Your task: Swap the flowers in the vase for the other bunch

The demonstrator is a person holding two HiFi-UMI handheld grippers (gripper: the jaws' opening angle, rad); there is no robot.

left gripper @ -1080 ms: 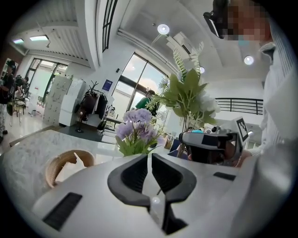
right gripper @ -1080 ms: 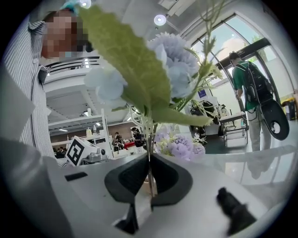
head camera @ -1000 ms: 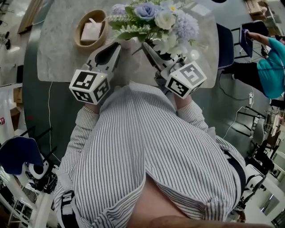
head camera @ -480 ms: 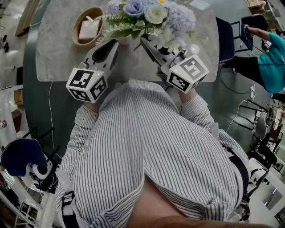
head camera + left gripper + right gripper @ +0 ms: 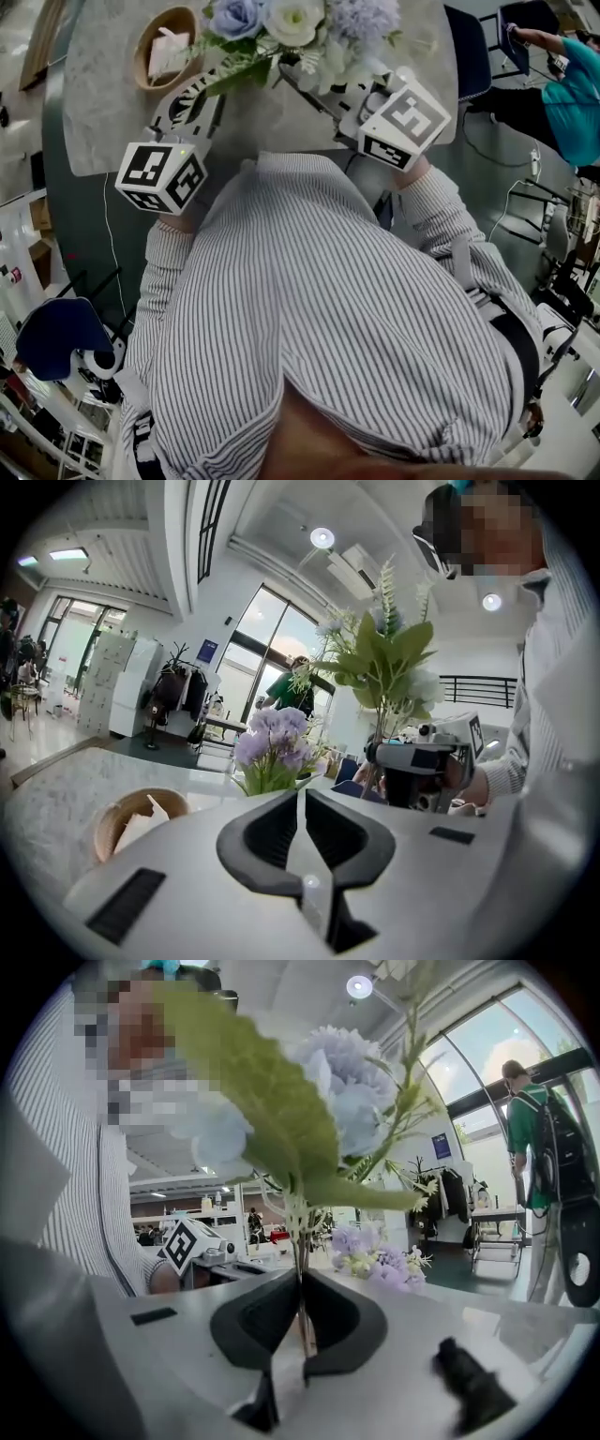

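Upper left of head view: round wooden bowl (image 5: 141,66) on marbled worktop (image 5: 94,122), holding a pale folded sheet. Top centre: bunch (image 5: 292,19) of blue, white and lilac flowers with broad green leaves, thin stems pinched between right gripper (image 5: 300,1283) fingers. Left gripper (image 5: 302,799) fingers pressed together, empty.

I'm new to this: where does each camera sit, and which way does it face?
Head view: on the person's head, facing steeply down at the table; shows striped shirt, left tool, right tool.
Left gripper view: on the left tool, looking along its shut, empty jaws toward a purple bunch; a sleeve shows.
Right gripper view: on the right tool, looking along jaws shut on the bouquet; striped shirt shows.
Shared: each gripper view shows the other tool.
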